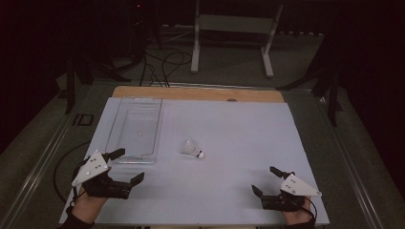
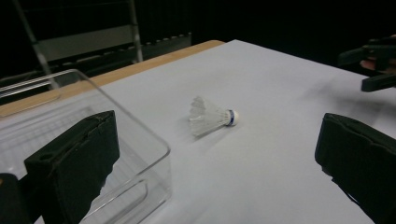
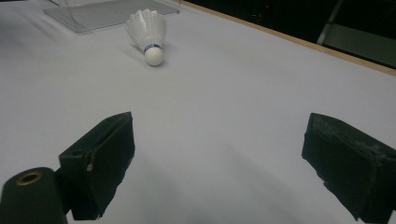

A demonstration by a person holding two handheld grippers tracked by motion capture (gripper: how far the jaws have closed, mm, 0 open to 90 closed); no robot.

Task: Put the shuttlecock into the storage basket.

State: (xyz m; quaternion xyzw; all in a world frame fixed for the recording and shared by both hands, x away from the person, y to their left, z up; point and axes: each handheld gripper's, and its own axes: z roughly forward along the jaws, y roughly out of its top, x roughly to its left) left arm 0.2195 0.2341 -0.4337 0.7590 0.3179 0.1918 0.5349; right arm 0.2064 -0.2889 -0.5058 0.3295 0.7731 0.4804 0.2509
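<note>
While both grippers rest low at the near edge of the white table [image 1: 239,191], neither holds anything: the left gripper [image 1: 128,166] has its jaws spread wide, and the right gripper [image 1: 265,180] is likewise released. Beyond them, the shuttlecock [image 1: 192,149] lies on its side, apart from both, its cork tip turned toward the right gripper. Just to the shuttlecock's left and running farther back sits the clear plastic bin [image 1: 135,125], apparently with nothing inside. The likely risk is the light shuttlecock itself: a jaw nudging the rounded cork or the feather skirt could roll it away, and a hard squeeze on the skirt could crush it. The left gripper is also close to the bin's near corner and could knock it askew.
</note>
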